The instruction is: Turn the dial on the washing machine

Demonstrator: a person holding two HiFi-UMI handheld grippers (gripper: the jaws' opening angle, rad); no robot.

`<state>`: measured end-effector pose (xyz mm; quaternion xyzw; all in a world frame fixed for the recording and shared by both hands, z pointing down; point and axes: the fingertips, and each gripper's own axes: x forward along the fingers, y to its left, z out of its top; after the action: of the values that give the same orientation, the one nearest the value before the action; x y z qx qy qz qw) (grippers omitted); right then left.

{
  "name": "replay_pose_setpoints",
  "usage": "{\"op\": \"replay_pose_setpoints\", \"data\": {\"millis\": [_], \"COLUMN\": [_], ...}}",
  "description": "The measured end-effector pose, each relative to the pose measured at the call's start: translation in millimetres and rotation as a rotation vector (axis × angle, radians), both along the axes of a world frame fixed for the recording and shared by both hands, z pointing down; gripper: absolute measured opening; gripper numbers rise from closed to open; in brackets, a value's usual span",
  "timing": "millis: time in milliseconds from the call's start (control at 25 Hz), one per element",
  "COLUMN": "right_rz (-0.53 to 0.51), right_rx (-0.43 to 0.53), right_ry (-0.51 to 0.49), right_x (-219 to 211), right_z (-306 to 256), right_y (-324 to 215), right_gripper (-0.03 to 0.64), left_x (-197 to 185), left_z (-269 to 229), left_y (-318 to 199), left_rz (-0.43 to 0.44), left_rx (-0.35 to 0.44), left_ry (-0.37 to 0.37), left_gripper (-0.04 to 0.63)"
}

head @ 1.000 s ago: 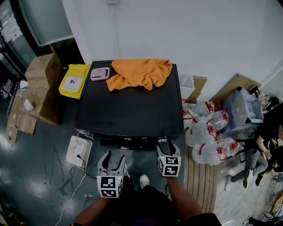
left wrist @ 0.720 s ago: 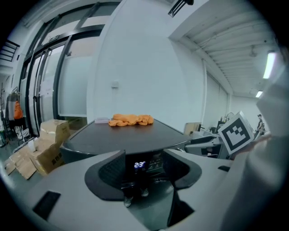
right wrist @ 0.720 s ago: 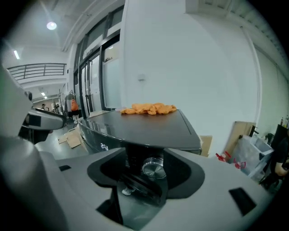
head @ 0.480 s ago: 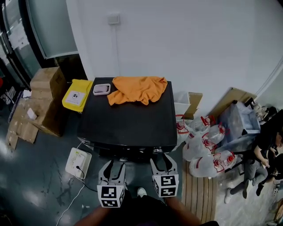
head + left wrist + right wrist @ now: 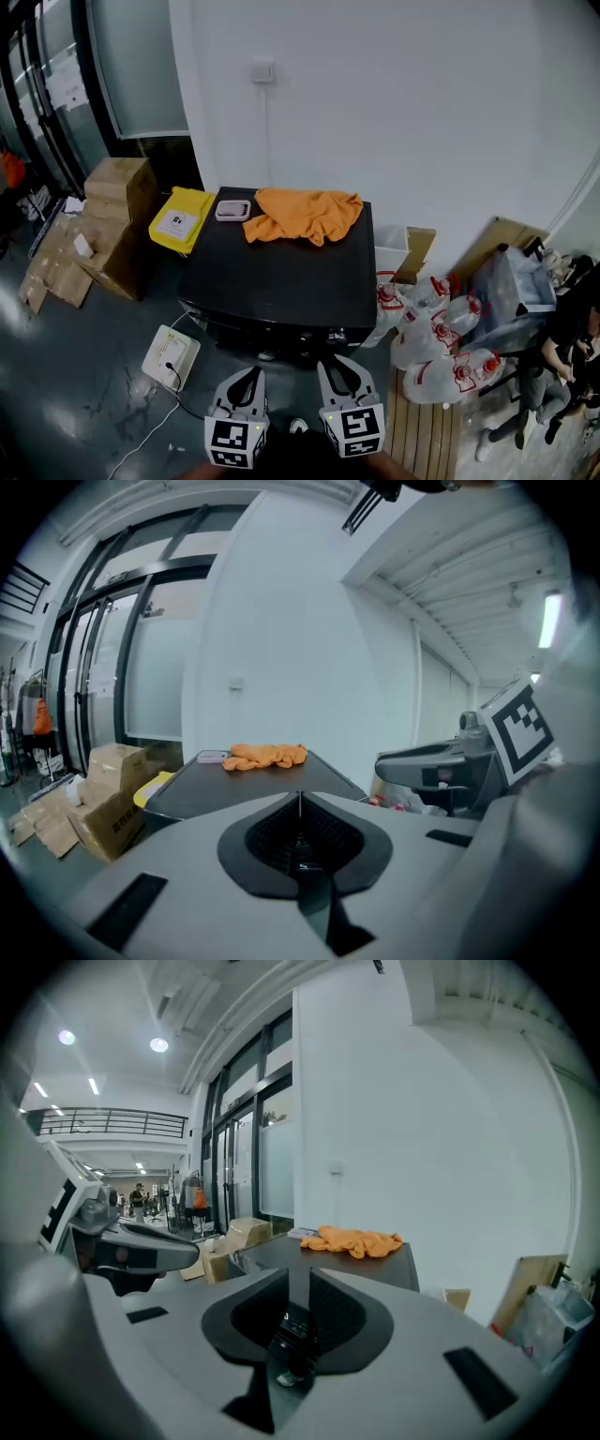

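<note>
1. The washing machine (image 5: 281, 281) is seen from above, with its black top set against a white wall.
2. An orange cloth (image 5: 302, 214) is laid crumpled along the far edge of the top, toward the far right corner. A small pink-and-white item (image 5: 232, 210) is placed just beside it, at the far left corner.
3. The dial (image 5: 335, 336) is made out only as a small bright knob on the front panel, below the near right corner of the top. Its setting cannot be read.
4. The left tool (image 5: 251, 373) is held in front of the near edge, apart from the machine. Its jaws are pressed together and nothing is caught between them.
5. The right tool (image 5: 339, 361) is held beside the left one, facing the near right corner and clear of the dial. Its jaws are being closed, with a narrow gap left, and nothing is gripped.
6. A yellow box (image 5: 181, 217) is set against the machine's left side, with cardboard boxes (image 5: 112, 216) stacked beyond it.
7. Plastic bags (image 5: 441, 347) are piled on the floor to the machine's right.
</note>
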<state>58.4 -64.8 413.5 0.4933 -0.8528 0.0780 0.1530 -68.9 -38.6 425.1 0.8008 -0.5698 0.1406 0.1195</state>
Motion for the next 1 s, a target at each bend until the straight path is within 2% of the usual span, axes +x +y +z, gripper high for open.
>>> {"op": "replay_pose_setpoints", "data": {"millis": [200,320,480,680,1000], "right_rz": [-0.044,-0.077,-0.107,-0.129,-0.149], "right_rx": [0.045,0.067,0.078,0.067,0.062], "right_ry": [-0.018,-0.041,-0.045,-0.046,-0.047], "right_x": [-7.0,-13.1,-18.4,-24.3,-27.2], "right_z": [-29.3,-42.0,-45.1,-40.4,-38.1], "right_y": [14.1,22.5,25.6,26.9,32.2], "right_gripper": [0.038,0.018,0.015,0.015,0.015], "left_x": [7.1,11.4,12.4,2.3,-1.3], "left_z": [-32.9,-39.5,-36.4,-37.6,-40.9], "left_y": [6.4,12.5,15.9,16.7,25.1], "left_rz": [-0.003,-0.011,-0.025,-0.057,-0.083], "left_rx": [0.059,0.048,0.028,0.082,0.092], "left_ry": [-0.001,0.004,0.005,-0.004,-0.006], "left_gripper": [0.014,0.014,0.012,0.014,0.012]}}
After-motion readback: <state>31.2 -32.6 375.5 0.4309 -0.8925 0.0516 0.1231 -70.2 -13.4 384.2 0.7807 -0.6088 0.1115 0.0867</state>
